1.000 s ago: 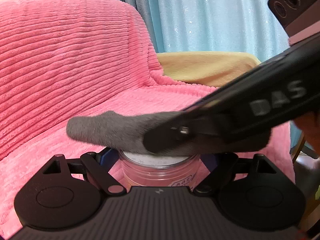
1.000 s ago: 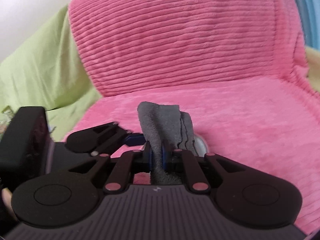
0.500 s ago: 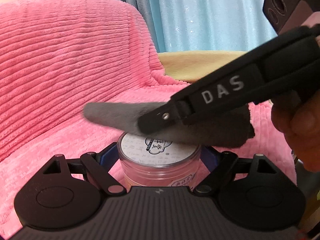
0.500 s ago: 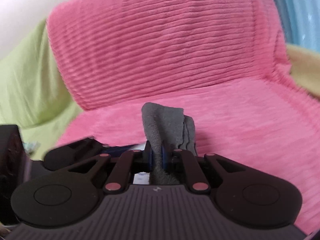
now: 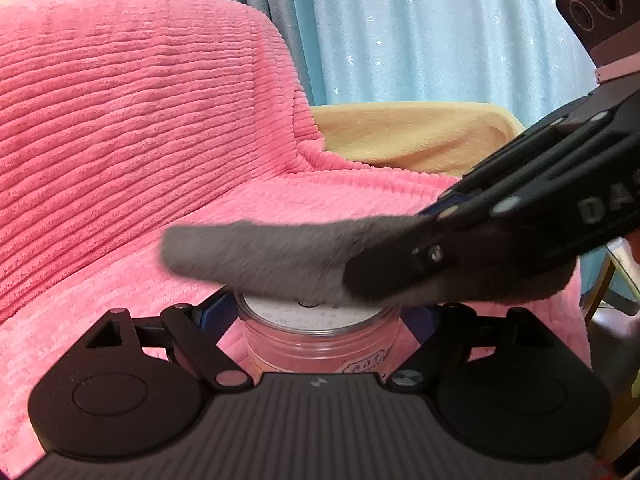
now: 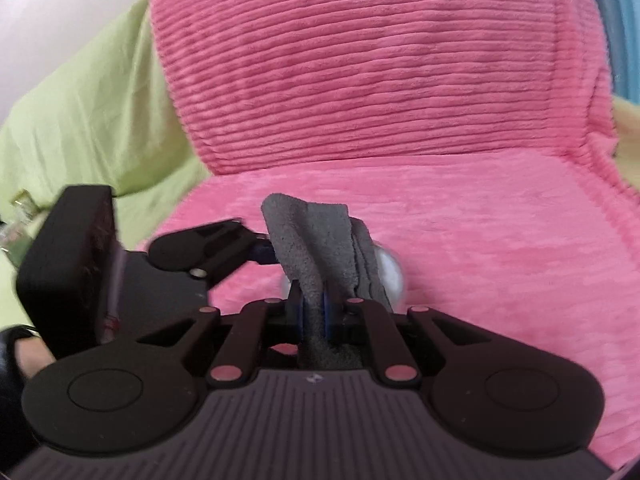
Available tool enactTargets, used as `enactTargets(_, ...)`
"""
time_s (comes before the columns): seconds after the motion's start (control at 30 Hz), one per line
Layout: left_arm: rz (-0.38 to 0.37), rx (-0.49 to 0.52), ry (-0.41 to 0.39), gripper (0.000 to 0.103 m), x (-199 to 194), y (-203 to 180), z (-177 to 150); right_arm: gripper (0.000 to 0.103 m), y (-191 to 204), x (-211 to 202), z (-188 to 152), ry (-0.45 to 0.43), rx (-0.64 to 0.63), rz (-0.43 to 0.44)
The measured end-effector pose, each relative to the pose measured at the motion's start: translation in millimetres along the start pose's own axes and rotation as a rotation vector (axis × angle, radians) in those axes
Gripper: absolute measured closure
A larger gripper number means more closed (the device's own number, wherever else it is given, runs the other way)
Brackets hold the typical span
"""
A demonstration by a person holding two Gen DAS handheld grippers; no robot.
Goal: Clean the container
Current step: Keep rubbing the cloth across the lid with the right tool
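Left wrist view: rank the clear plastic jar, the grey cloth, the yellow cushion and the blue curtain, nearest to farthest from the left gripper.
1. Clear plastic jar, clamped between the left gripper fingers.
2. Grey cloth, lying on the jar's lid.
3. Yellow cushion, behind, right of centre.
4. Blue curtain, along the back.

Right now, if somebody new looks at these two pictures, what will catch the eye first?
First the ribbed pink plush blanket that fills both views. Then the grey fleece cloth, pinched in the right gripper and laid across the white lid of the clear round plastic jar. The left gripper clamps that jar low in the middle of its own view.
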State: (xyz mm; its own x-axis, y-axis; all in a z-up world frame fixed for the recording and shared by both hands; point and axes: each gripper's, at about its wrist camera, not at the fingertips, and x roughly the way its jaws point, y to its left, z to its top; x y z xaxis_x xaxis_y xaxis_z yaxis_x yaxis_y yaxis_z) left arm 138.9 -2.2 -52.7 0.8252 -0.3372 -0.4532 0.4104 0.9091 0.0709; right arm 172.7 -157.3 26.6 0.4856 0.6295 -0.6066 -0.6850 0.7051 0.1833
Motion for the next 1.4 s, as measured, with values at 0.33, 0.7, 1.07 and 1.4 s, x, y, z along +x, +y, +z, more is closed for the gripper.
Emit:
enactTargets(0.33, -0.004, -0.012, 0.0, 0.017, 0.1, 4.4, -1.2, 0.096, -11.4, -1.6, -4.7, -0.014, 0.035, -0.038)
enactTargets(0.7, 0.008, -0.004, 0.003, 0.017, 1.7, 3.6, -0.2, 0.095, -5.7, 14.8, -5.2, -0.036, 0.121, 0.098)
enactTargets(1.07, -0.001, 0.005, 0.001, 0.017, 1.8, 4.1, 1.0, 0.096, -10.6, 25.4, -5.7, -0.09, 0.072, -0.083)
enactTargets(1.4, 0.004, 0.01, 0.001, 0.017, 0.1, 4.0, 1.3, 0.096, -24.8, 1.0, -18.8, -0.075, 0.19, 0.017)
